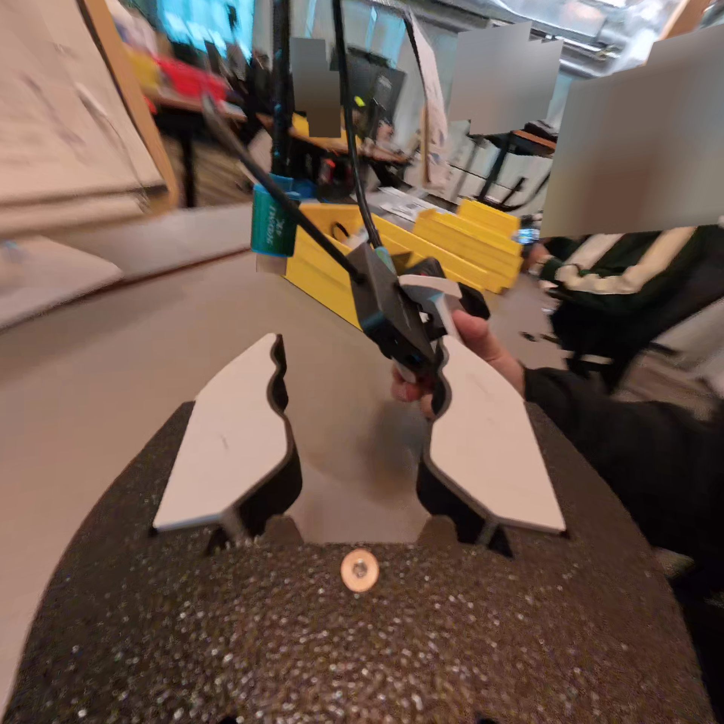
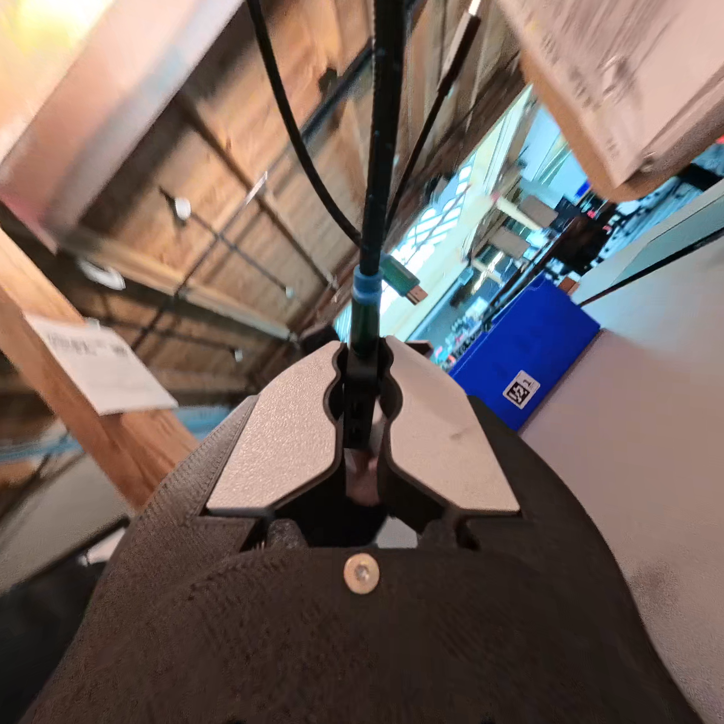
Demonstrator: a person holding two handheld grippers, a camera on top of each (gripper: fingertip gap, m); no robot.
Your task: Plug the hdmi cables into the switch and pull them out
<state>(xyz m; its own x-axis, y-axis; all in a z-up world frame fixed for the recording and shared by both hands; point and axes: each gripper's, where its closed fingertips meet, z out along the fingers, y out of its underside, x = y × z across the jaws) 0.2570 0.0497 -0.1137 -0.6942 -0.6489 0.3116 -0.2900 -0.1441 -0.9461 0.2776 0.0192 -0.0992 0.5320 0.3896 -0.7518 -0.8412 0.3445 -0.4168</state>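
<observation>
In the left wrist view my left gripper (image 1: 358,348) is open and empty over the grey table. Just beyond its right finger, my right gripper (image 1: 427,309) holds the small black HDMI switch (image 1: 376,294) in the air. One green HDMI plug (image 1: 383,252) sits in the switch's upper end. A second green plug (image 1: 272,223) hangs free to the switch's left. In the right wrist view my right gripper (image 2: 362,348) is shut on the switch (image 2: 358,395), with the plugged green connector (image 2: 364,313) above it and the loose plug (image 2: 403,280) dangling beyond.
Yellow bins (image 1: 450,239) stand on the table (image 1: 156,352) behind the switch. A person's hand (image 1: 485,344) holds the right gripper, and another person sits at the right (image 1: 627,270). A blue bin (image 2: 525,352) and a wooden post (image 2: 78,391) show in the right wrist view.
</observation>
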